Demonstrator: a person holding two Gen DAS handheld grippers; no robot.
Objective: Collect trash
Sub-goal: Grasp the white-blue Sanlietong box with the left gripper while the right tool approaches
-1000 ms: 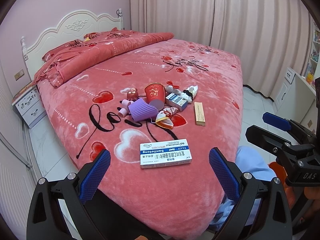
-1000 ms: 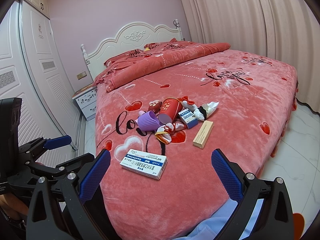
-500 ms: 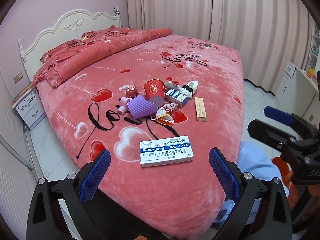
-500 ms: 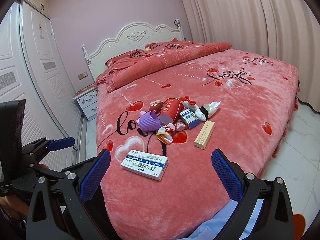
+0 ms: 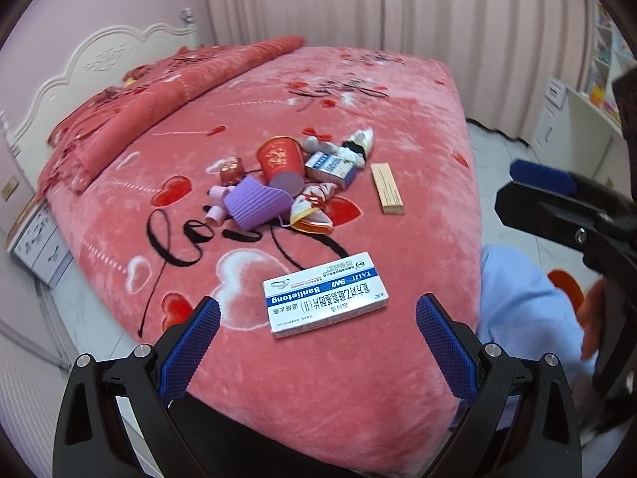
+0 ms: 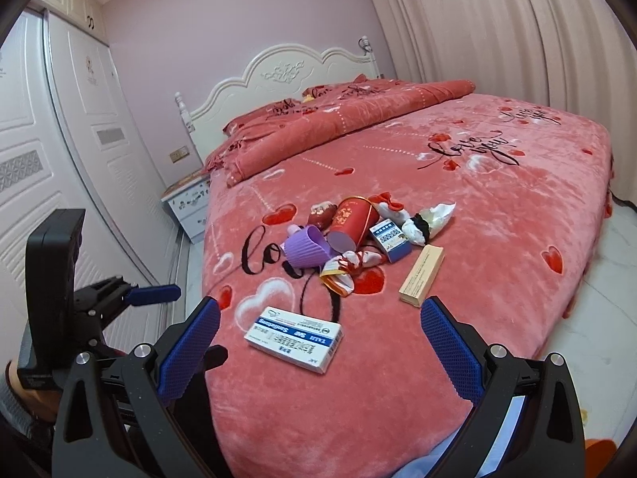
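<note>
**Hovering over bed trash, both grippers spread wide**

Holding the left gripper (image 5: 317, 324) over the near edge of the bed (image 5: 418, 127), we see its blue pads wide apart and nothing between them. Our right gripper (image 6: 320, 326) is likewise spread, empty, also above the bed edge. Just ahead of both lies a white-and-blue medicine box (image 5: 324, 294), flat on the pink blanket, apart from everything else. Farther in sits the trash pile: a purple ribbed cup (image 5: 254, 209) on its side, touching a red paper cup (image 5: 278, 163) also tipped over, a crumpled snack wrapper (image 5: 312, 209), a small blue-white carton (image 5: 330, 167), and white-black crumpled stuff (image 5: 356, 147), maybe tissue or socks; we can't tell at this blur. A slim tan box (image 5: 387, 193) lies alone right of the pile. A small red-brown item (image 5: 231, 169) sits behind the purple cup. White headboard (image 6: 278, 75) and nightstand (image 6: 187, 211) at the far end.
</note>
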